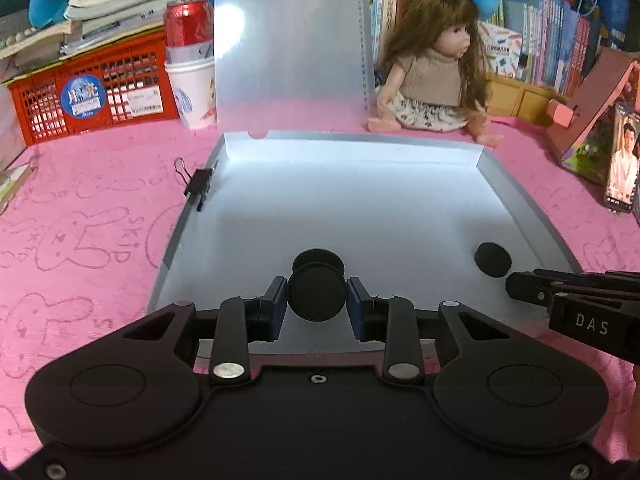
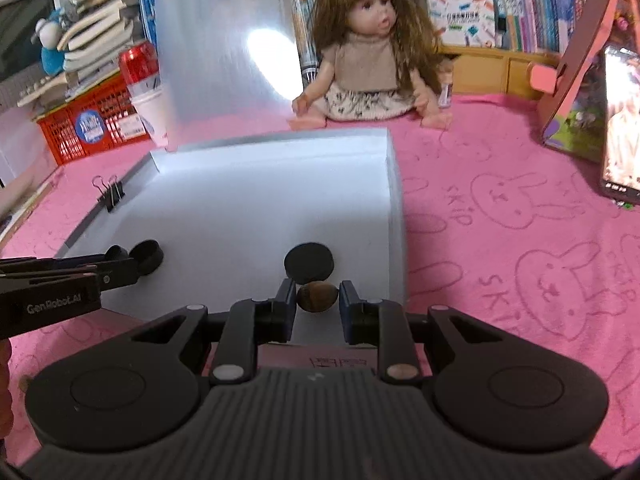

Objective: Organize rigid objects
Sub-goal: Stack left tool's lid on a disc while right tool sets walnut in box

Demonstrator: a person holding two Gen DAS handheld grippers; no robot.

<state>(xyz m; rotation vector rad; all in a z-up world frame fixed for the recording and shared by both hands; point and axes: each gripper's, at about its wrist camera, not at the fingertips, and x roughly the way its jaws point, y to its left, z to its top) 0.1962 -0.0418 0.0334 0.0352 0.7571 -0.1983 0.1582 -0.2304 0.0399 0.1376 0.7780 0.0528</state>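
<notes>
A shallow white tray (image 1: 340,184) lies on the pink cloth. My left gripper (image 1: 317,298) is shut on a black round disc (image 1: 317,293), held on edge just above the tray floor; a second black disc (image 1: 318,260) lies right behind it. Another black disc (image 1: 493,259) lies near the tray's right rim. In the right wrist view my right gripper (image 2: 318,298) is shut on a small brown oval piece (image 2: 317,297) low over the tray (image 2: 280,200), with a black disc (image 2: 309,262) just beyond it. The left gripper's fingers (image 2: 120,270) show at the left beside a disc (image 2: 148,256).
A black binder clip (image 1: 198,184) grips the tray's left rim. A doll (image 1: 434,64) sits behind the tray, beside an upright translucent sheet (image 1: 288,40). A red basket (image 1: 88,96), a can on a cup (image 1: 190,60), books, and a phone (image 1: 622,168) at the right edge the cloth.
</notes>
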